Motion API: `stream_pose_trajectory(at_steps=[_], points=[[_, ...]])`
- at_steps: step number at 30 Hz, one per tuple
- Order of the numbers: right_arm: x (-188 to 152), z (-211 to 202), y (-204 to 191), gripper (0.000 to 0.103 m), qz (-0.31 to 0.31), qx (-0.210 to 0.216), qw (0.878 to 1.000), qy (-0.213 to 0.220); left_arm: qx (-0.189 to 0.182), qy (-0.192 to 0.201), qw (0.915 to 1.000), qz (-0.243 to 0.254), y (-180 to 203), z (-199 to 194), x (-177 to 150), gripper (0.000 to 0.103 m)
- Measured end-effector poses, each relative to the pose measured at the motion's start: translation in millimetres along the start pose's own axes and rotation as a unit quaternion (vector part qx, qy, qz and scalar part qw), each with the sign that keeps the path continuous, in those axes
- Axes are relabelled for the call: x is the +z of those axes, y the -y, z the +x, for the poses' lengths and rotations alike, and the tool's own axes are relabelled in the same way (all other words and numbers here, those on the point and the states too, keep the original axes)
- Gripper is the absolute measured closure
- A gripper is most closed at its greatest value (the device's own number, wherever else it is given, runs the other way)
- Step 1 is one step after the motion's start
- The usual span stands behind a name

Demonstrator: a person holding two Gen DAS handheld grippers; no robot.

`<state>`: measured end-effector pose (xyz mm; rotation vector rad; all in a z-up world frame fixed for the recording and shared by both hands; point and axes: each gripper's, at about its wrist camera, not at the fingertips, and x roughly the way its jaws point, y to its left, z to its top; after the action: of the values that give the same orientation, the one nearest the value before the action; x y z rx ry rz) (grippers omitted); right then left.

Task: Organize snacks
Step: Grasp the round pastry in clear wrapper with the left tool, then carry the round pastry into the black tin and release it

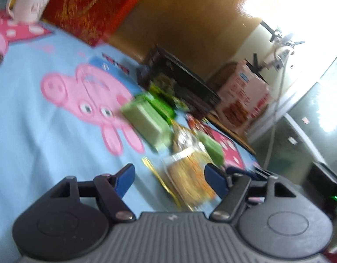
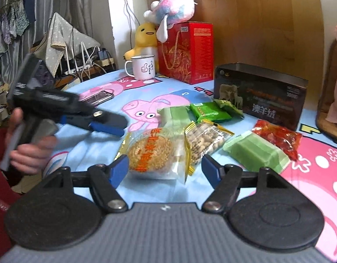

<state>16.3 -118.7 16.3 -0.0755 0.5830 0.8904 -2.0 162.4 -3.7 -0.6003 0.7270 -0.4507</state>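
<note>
Both grippers released: right gripper (image 2: 163, 168) straddles the rice-cake packet (image 2: 155, 153) without pressing. Left gripper (image 2: 115, 125) hovers beside it over the bench (image 2: 98, 144), empty.

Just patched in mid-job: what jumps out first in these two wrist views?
A scatter of snack packets on the pig-print cloth: a round golden cake in clear wrap sits right before the right gripper, whose jaws stand open around nothing. Green packets and a red packet lie nearer the open dark box. The left gripper hovers open at left.
</note>
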Motion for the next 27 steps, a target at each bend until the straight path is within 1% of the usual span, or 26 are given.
stream_pose_trajectory(at_steps=[3,4,5,6,8,9,11,12,13,15,18,21,23,24,26,27], points=[[1.2,14.4,-1.3,0.028,0.003,0.027,1.000,-0.011,-0.022,-0.024,0.9993,-0.018,2.0,9.4,-5.6,0.032],[0.7,18.3,-3.4,0.028,0.004,0.035,0.999,-0.017,-0.022,-0.030,0.9991,-0.018,3.2,14.0,-6.9,0.040],[0.4,21.4,-6.4,0.029,0.005,0.044,0.999,-0.024,-0.022,-0.036,0.9989,-0.018,5.0,19.0,-7.9,0.041],[-0.1,21.6,-10.9,0.029,0.008,0.053,0.998,-0.026,-0.015,-0.031,0.9993,-0.013,8.0,20.1,-8.2,0.042],[0.1,14.8,-21.1,0.028,0.003,0.063,0.998,-0.020,-0.004,-0.031,0.9995,0.000,11.6,20.5,-6.3,0.042],[-0.3,8.9,-23.8,0.028,0.001,0.076,0.997,-0.016,-0.003,-0.031,0.9995,-0.002,10.2,20.2,-5.3,0.042],[-2.4,-0.9,-24.3,0.028,0.013,0.100,0.995,-0.011,-0.014,-0.036,0.9991,-0.017,3.5,19.6,-1.5,0.042],[-3.5,-2.5,-23.2,0.028,0.016,0.099,0.995,-0.011,-0.018,-0.037,0.9989,-0.024,0.8,19.1,0.0,0.042],[-5.4,-3.3,-22.9,0.029,0.016,0.089,0.996,-0.014,-0.017,-0.034,0.9989,-0.026,-0.3,18.1,1.3,0.042],[-8.6,-1.2,-20.1,0.029,0.019,0.063,0.998,-0.023,-0.009,-0.028,0.9994,-0.017,0.3,15.1,2.8,0.042],[-11.2,-0.4,-14.8,0.029,0.028,0.047,0.998,-0.029,-0.004,-0.021,0.9998,0.001,3.9,8.7,4.3,0.038],[-10.4,0.9,-20.8,0.029,0.004,0.046,0.998,-0.036,-0.004,-0.027,0.9994,0.019,7.4,7.3,5.4,0.037],[-10.4,5.4,-24.5,0.028,-0.013,0.052,0.998,-0.042,-0.006,-0.044,0.9987,0.024,7.9,13.3,2.9,0.037],[-10.4,9.1,-28.1,0.028,-0.023,0.049,0.997,-0.045,-0.009,-0.054,0.9982,0.023,7.7,17.7,0.6,0.040],[-11.3,19.4,-32.4,0.029,-0.039,0.035,0.997,-0.056,-0.004,-0.044,0.9982,0.039,12.9,18.5,-3.9,0.040],[-12.7,24.2,-33.6,0.031,-0.044,0.024,0.997,-0.056,0.001,-0.043,0.9980,0.046,15.1,19.0,-5.1,0.044]])
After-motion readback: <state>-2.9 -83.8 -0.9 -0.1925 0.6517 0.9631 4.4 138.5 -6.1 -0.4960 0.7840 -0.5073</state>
